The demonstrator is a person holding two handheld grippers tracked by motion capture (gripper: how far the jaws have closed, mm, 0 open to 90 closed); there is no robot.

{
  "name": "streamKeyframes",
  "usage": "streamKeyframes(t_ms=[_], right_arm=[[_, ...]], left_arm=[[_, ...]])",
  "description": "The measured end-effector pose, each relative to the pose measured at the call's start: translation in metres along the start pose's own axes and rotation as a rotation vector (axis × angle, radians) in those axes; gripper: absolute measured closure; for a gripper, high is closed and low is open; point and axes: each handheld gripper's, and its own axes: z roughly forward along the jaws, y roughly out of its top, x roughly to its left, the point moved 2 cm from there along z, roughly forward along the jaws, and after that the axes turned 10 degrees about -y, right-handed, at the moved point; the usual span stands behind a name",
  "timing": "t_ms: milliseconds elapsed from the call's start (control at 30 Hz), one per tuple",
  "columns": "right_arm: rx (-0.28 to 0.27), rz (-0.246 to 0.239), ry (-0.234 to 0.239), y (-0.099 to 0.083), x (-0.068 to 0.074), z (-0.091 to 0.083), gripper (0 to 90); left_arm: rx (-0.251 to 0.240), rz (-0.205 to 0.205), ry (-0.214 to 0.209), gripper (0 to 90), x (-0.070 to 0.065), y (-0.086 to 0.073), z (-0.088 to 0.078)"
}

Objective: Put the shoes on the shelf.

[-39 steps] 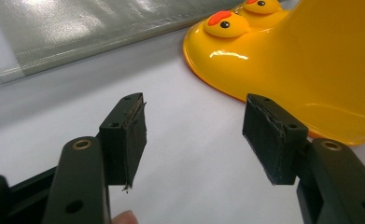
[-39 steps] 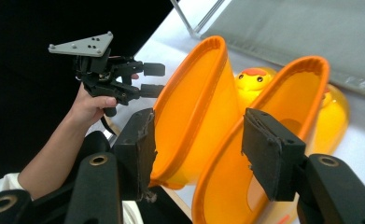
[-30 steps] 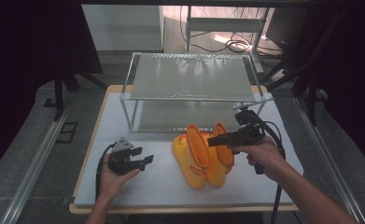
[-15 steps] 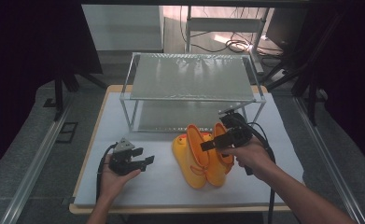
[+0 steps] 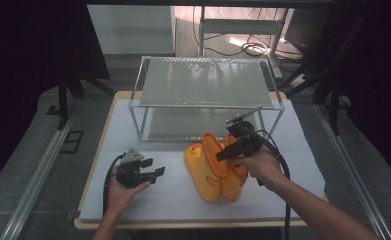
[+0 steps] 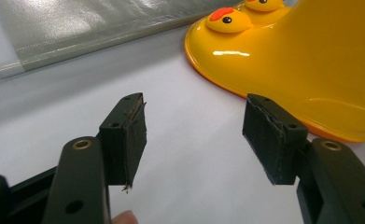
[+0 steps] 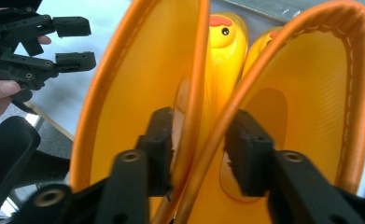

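Yellow rubber boots, adjoining shaft walls clamped between the just-closed jaws of the right gripper.

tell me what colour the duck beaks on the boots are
Orange-red, on yellow boots; the beaks show best in the left gripper view.

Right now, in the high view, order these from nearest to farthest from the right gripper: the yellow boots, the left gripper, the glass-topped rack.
1. Yellow boots: at the right gripper, whose jaws clasp their adjoining inner walls.
2. Glass-topped rack: just behind, toward the table's far edge.
3. Left gripper: across the table, beyond the boots.
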Motion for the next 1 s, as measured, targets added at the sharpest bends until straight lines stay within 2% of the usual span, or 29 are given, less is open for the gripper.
streamKeyframes(t_ms=[100,167,367,467,733,1000], right_arm=[[0.010,0.012,-0.006,0.000,-0.004,-0.001,77.4],[0.011,0.028,-0.003,0.000,-0.009,-0.001,80.6],[0.019,0.084,0.044,0.000,-0.018,-0.002,82.0],[0.015,0.093,0.052,0.002,-0.024,-0.004,82.4],[0.010,0.059,0.068,0.001,-0.029,-0.009,82.6],[0.012,0.001,0.105,-0.003,-0.031,-0.030,82.7]], left_arm=[[0.000,-0.002,0.001,39.5,0.000,0.000,0.000],[0.002,-0.002,0.001,39.5,0.000,-0.001,0.001],[0.001,-0.002,0.002,39.5,0.001,-0.001,0.000],[-0.002,-0.005,0.004,39.5,0.002,-0.001,-0.001],[-0.002,-0.004,0.005,39.5,0.003,-0.001,-0.001],[-0.006,-0.013,0.006,39.5,0.003,-0.001,-0.002]])
